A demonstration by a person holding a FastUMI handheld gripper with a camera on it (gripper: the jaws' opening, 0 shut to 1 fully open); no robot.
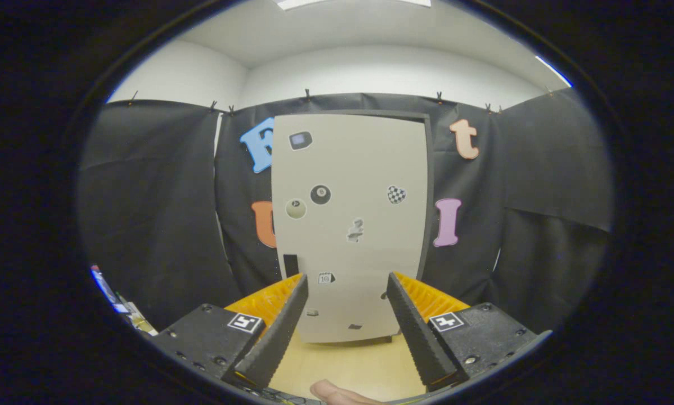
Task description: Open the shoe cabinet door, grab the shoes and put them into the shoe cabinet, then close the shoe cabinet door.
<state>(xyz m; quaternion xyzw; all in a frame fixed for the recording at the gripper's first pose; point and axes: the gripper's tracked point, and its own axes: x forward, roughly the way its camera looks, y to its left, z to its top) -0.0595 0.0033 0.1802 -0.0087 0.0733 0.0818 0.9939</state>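
Observation:
The shoe cabinet (351,225) stands upright ahead of me against the black cloth wall. Its beige door is shut and carries several small stickers. A small black handle (291,264) sits near the door's left edge, just above my left fingertip. My gripper (346,281) is open, its two black and orange fingers (281,320) spread wide with nothing between them. The cabinet lies beyond the fingertips, not touching them.
The cabinet rests on a light wooden floor (348,365). A person's fingertip (337,394) shows below the fingers. Some coloured clutter (117,304) lies low at the left by the cloth wall. Black cloth hangs on both sides of the cabinet.

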